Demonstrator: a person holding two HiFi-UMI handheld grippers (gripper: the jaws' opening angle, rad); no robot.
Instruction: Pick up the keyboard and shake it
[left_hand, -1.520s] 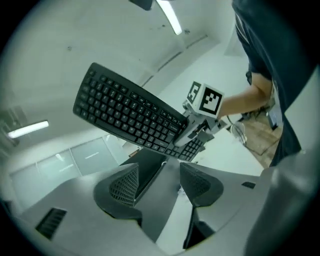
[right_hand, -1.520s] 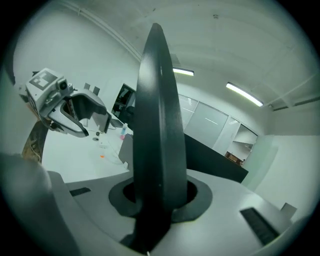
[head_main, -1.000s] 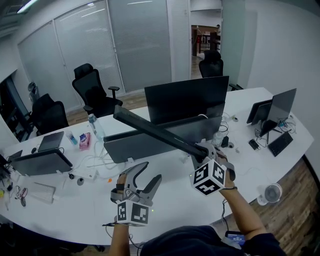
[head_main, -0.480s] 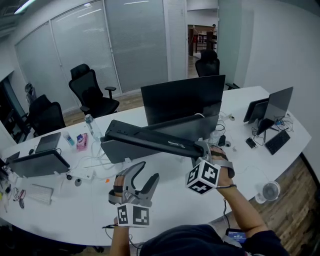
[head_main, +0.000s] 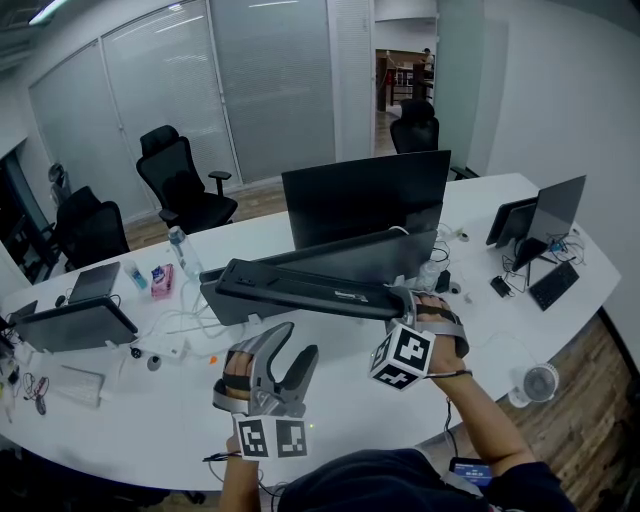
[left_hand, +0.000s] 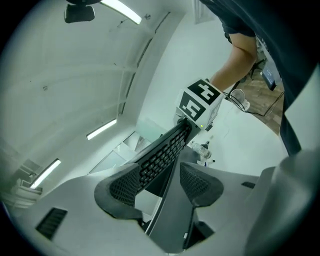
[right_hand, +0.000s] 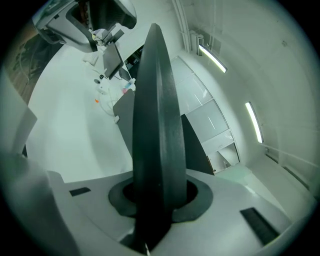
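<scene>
A long black keyboard (head_main: 300, 285) hangs in the air above the white desk, nearly level, its free end out to the left. My right gripper (head_main: 405, 300) is shut on its right end. In the right gripper view the keyboard (right_hand: 157, 130) runs edge-on straight out from between the jaws. My left gripper (head_main: 288, 355) stands open and empty below the keyboard, pointing upward. In the left gripper view the keyboard's keyed face (left_hand: 162, 155) shows beyond the left gripper's spread fingers (left_hand: 122, 187), apart from them.
A black monitor (head_main: 365, 200) and a grey divider panel (head_main: 330, 262) stand right behind the keyboard. A water bottle (head_main: 184, 250), cables, a laptop (head_main: 70, 322) and another keyboard lie at left. More monitors (head_main: 545, 215) and a small fan (head_main: 538, 382) are at right. Office chairs (head_main: 180, 180) stand beyond the desk.
The keyboard's far left end has swung downward, from steeply raised to almost level, pivoting at my right gripper. The left gripper has stayed in place, still open.
</scene>
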